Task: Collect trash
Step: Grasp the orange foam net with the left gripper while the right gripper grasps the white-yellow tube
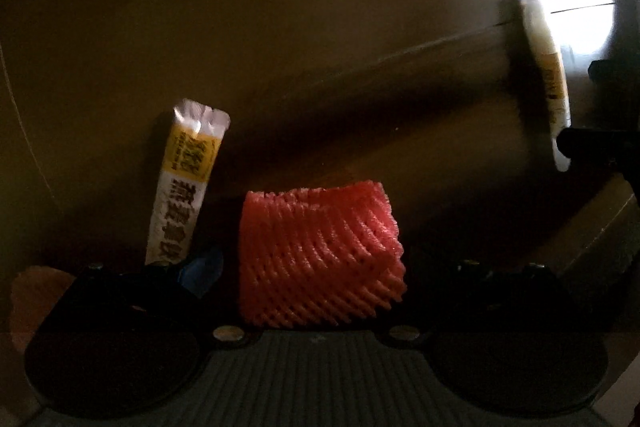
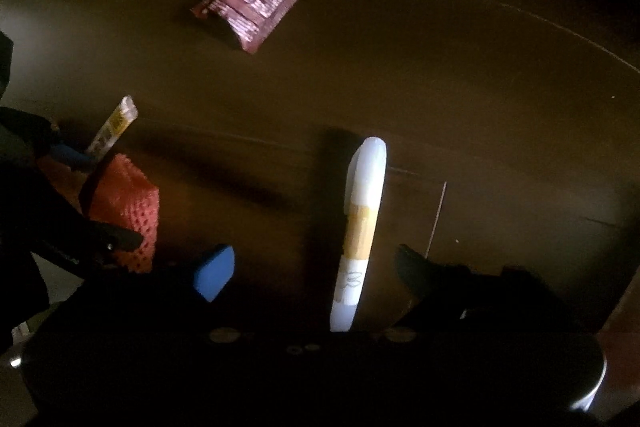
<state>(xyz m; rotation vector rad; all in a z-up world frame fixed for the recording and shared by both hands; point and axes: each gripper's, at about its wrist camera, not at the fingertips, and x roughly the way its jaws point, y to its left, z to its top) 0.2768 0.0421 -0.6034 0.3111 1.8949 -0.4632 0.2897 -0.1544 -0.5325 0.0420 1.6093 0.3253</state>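
Note:
A red foam fruit net [image 1: 320, 255] lies on the dark brown table between the wide-apart fingers of my open left gripper [image 1: 316, 279]. A white and yellow sachet [image 1: 184, 183] lies just left of the net, by the blue left fingertip [image 1: 202, 271]. A second white and yellow stick sachet [image 2: 362, 231] lies between the spread fingers of my open right gripper [image 2: 316, 267]; it also shows in the left wrist view [image 1: 548, 79]. A maroon snack wrapper [image 2: 248, 13] lies farther out on the table. The net [image 2: 128, 215] and first sachet [image 2: 114, 125] show at the left of the right wrist view.
The table is a dark brown round surface [image 1: 280, 47] with a rim line curving at the right [image 2: 560, 31]. A bright window glare [image 1: 576, 15] washes the far right. The table edge and a lighter floor show at the lower right [image 1: 600, 227].

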